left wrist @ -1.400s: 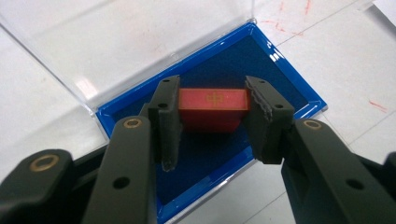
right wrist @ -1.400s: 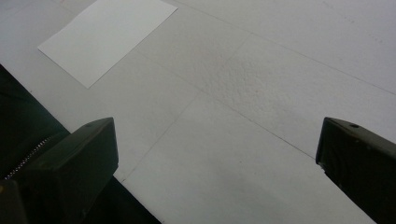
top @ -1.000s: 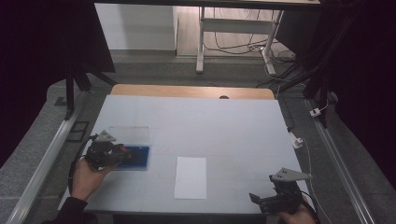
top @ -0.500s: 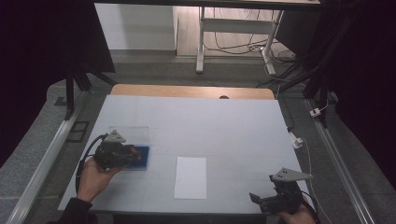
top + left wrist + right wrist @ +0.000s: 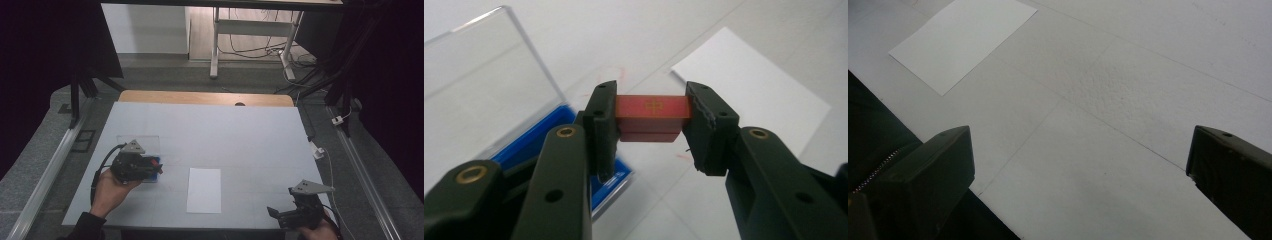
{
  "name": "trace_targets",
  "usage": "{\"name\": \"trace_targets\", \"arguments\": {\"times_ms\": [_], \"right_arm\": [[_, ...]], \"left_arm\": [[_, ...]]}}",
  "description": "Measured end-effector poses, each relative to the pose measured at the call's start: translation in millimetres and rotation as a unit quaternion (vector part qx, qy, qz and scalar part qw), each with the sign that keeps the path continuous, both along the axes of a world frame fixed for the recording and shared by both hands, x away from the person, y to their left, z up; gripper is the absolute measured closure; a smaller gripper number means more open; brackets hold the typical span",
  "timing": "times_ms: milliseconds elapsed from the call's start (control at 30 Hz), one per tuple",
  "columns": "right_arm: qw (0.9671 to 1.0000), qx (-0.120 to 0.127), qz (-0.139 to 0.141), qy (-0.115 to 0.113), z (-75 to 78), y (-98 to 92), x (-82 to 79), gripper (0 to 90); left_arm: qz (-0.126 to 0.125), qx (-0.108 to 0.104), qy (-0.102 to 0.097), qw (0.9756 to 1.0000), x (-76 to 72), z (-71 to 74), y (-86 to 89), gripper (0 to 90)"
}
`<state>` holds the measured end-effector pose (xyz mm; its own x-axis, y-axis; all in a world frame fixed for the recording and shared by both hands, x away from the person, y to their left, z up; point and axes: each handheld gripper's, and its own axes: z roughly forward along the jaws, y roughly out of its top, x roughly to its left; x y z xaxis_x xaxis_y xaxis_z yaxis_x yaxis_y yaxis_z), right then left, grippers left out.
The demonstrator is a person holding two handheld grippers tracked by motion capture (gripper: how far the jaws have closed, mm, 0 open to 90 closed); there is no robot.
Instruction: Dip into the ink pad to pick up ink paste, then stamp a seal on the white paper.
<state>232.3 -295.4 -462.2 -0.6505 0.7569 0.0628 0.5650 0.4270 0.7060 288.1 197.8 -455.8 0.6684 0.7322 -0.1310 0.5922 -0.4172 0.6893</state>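
Red block (image 5: 653, 111) is clamped in the left gripper (image 5: 652, 131) just beside the open blue case (image 5: 531, 142), lifted out but not yet set on the white sheet (image 5: 204, 189); the right gripper (image 5: 1078, 185) rests wide and empty.

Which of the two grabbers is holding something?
The left gripper: its jaws are clamped on a small red block above the blue case. The right gripper has jaws wide apart over the bare table.
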Motion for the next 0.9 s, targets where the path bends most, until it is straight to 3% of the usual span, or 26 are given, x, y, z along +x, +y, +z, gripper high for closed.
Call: {"name": "trace_targets", "arguments": {"times_ms": [900], "right_arm": [[1.0000, -0.001, -0.002, 0.004, -0.4, -0.2, 0.8, 0.0]], "left_arm": [[-0.060, -0.005, -0.004, 0.9982, 2.9, 7.4, -42.6, 58.4]]}}
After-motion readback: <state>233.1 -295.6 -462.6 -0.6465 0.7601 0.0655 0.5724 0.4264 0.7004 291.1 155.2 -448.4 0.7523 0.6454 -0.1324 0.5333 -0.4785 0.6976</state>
